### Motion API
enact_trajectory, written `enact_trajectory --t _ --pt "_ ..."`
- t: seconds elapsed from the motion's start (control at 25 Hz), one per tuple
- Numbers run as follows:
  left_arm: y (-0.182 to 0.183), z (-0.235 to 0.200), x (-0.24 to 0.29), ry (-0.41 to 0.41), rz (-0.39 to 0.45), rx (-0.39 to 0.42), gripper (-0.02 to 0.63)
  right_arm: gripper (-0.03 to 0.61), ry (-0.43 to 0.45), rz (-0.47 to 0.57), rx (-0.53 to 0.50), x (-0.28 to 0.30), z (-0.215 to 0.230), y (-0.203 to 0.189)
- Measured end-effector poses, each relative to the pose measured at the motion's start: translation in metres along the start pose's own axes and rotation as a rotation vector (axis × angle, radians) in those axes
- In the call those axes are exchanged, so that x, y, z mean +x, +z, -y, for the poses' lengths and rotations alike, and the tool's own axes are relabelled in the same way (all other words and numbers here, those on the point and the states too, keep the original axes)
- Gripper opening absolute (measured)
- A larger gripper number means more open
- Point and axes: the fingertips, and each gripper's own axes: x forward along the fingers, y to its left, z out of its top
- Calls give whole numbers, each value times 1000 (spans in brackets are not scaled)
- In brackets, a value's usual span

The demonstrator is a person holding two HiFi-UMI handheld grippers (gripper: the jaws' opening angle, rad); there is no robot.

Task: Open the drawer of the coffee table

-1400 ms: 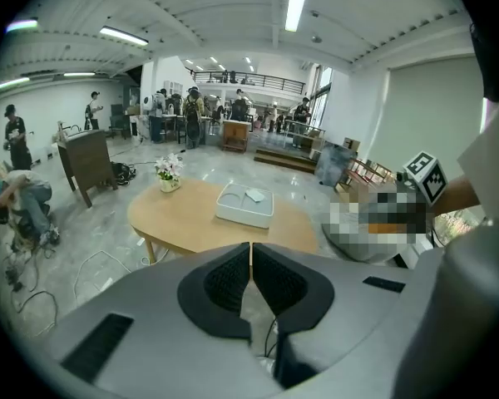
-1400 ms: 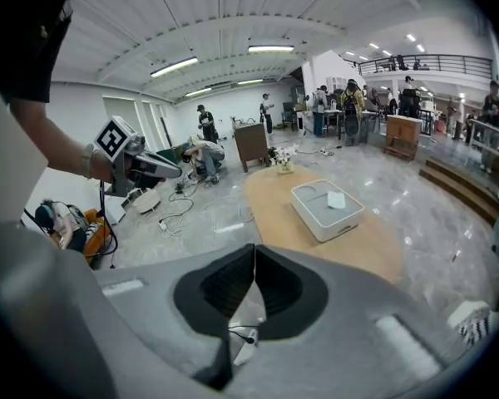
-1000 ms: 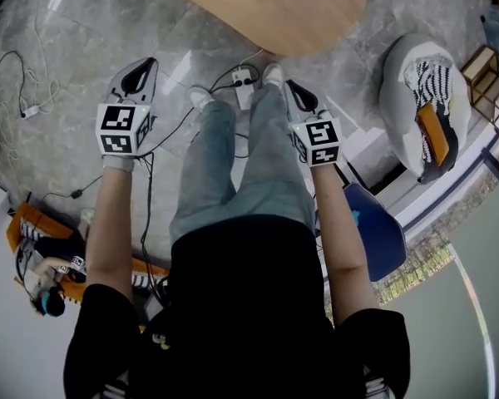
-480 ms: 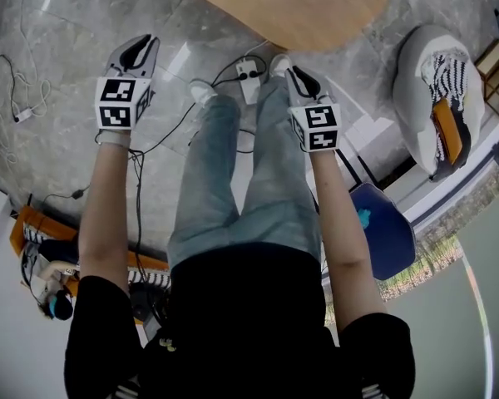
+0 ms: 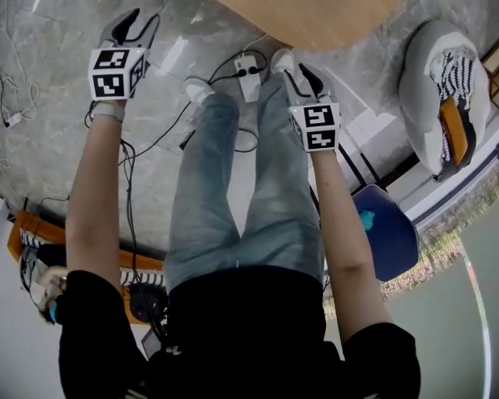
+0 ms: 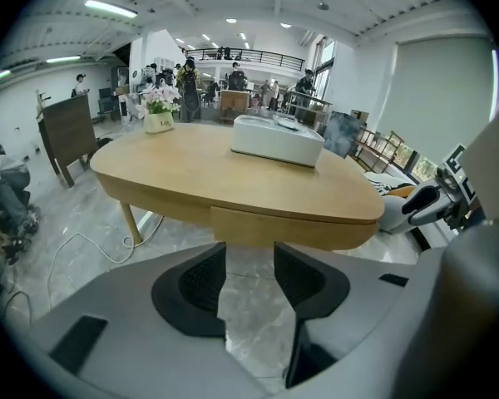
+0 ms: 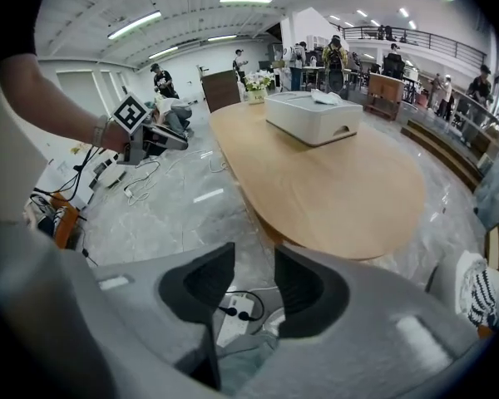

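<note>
The coffee table (image 6: 224, 169) is a pale wooden oval on slim legs, standing on a grey marble floor (image 5: 58, 131). In the left gripper view its long axis runs from left to right, and one long side is turned toward the camera. The drawer (image 6: 262, 225) sits in that near side, a little right of the middle. It is a wide, low panel whose long edge follows the table's edge. Its front faces the left gripper (image 6: 249, 252) and lies flush with the rim, so it is closed.

In the right gripper view the table stretches from near right to far left, and the drawer front does not show. A white box (image 6: 277, 138) rests on the far part of the top, with a flower pot (image 6: 159, 120) at the far left end.

From the head view, both grippers are held out in front of the person, short of the table's near edge. The left gripper is well to the left over bare floor. The right gripper (image 5: 303, 75) hangs above the person's right leg (image 5: 283, 165).

Both pairs of jaws have just been opening and now stand part open. Nothing is held in either. Through the left gap only floor shows, with the drawer front just above it and apart from the pads. Through the right gripper's gap a white power strip (image 7: 237, 314) and the trouser leg show, well below the jaws. A white beanbag (image 5: 445, 98) lies to the right of the table.
</note>
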Motion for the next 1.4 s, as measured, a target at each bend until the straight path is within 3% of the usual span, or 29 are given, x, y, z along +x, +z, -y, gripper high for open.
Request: enact_trajectory --t 0.24,0.44,0.96,1.2,1.4 --pt "-12 -15 39 -41 -20 124 231 212 2 6 -27 35 6 -12" --pt "-26 -26 70 -86 -98 221 268 249 -14 -5 -36 64 12 -25" --pt "-19 -48 127 -135 -105 404 293 258 -50 22 -62 98 28 -38" --pt "6 -53 138 -133 -34 392 293 256 -52 30 -48 106 27 -36" --pt "9 -47 141 -178 -25 424 281 249 -62 39 -26 113 27 -34"
